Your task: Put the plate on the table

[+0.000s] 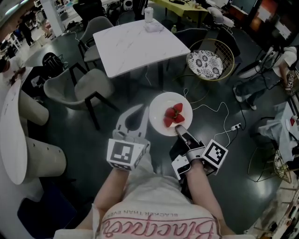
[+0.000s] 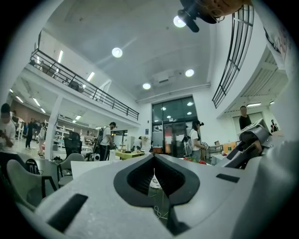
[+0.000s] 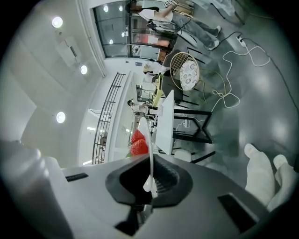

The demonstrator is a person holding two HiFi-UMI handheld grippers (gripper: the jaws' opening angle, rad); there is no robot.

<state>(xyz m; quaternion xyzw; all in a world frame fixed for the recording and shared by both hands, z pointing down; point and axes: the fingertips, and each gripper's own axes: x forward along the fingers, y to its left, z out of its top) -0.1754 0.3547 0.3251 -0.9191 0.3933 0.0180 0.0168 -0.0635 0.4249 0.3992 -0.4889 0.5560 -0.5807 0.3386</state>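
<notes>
White plate (image 1: pixel 158 105), level, carrying strawberries (image 1: pixel 173 115), short of table (image 1: pixel 140 44)

A square white table (image 1: pixel 140 46) with a marbled top is seen in the upper middle of the head view. At its far edge a pale cup (image 1: pixel 148 14) is placed upright, and a small white object (image 1: pixel 154 26), which cannot be identified, lies just beside it. The table is carried by a dark, glossy floor (image 1: pixel 121 95). On the floor, a grey chair (image 1: pixel 91 84) is set at the lower left corner of the table, and a second grey chair (image 1: pixel 96 25) at the upper left. A round wire chair (image 1: pixel 226 51) with a patterned cushion (image 1: pixel 204 64) is set at the right of the table. Right of the middle of the frame, a white cable (image 1: pixel 219 108) is laid in loops across the floor and runs to a power strip (image 1: pixel 235 126).
</notes>
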